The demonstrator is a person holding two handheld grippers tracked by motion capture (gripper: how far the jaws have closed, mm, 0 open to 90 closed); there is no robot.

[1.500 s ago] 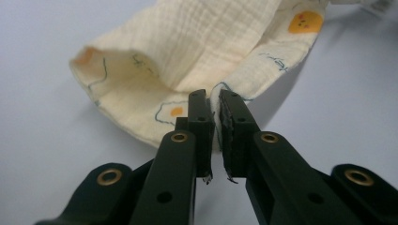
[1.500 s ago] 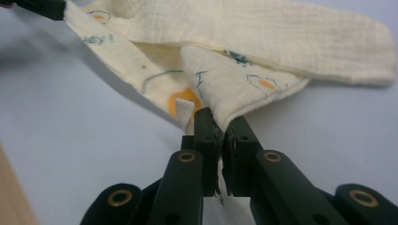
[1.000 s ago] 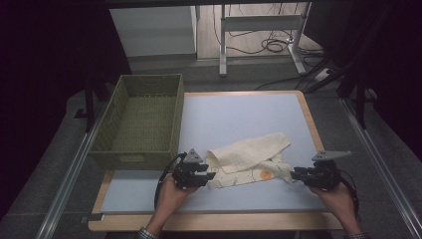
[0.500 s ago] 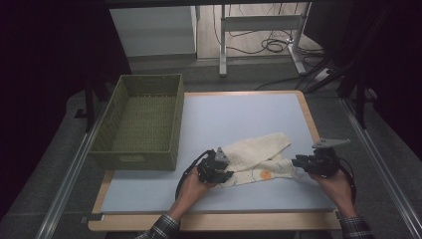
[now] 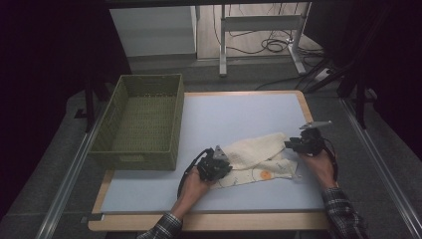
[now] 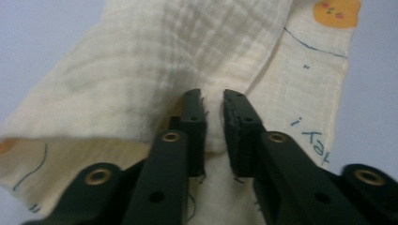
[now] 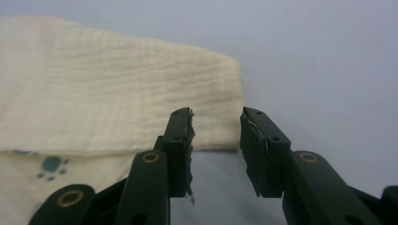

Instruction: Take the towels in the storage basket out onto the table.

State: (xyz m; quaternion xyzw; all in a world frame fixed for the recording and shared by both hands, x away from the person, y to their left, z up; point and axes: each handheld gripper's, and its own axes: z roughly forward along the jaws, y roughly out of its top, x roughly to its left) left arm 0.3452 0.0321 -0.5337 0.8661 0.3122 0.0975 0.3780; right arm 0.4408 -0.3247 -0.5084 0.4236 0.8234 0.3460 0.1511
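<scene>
A cream muslin cloth (image 5: 256, 152) with small prints and an orange spot lies partly folded on the pale blue table top (image 5: 239, 112). At the cloth's left end, my left gripper (image 5: 218, 167) has its jaws nearly together. In the left gripper view, the left gripper (image 6: 214, 126) pinches a raised fold of the cloth (image 6: 155, 61). My right gripper (image 5: 292, 145) is at the cloth's right end. In the right gripper view, the right gripper (image 7: 216, 140) stands open, its jaws on either side of the folded layer's corner (image 7: 220, 93).
A green woven basket (image 5: 134, 160) stands at the table's left side, close to my left hand. The table's wooden front edge (image 5: 214, 221) runs just behind both forearms. Dark floor, metal rails and cables lie beyond the table.
My left gripper slid right onto the cloth's left end and closed on a fold. My right gripper moved away from the person and slightly left, to the cloth's far right corner.
</scene>
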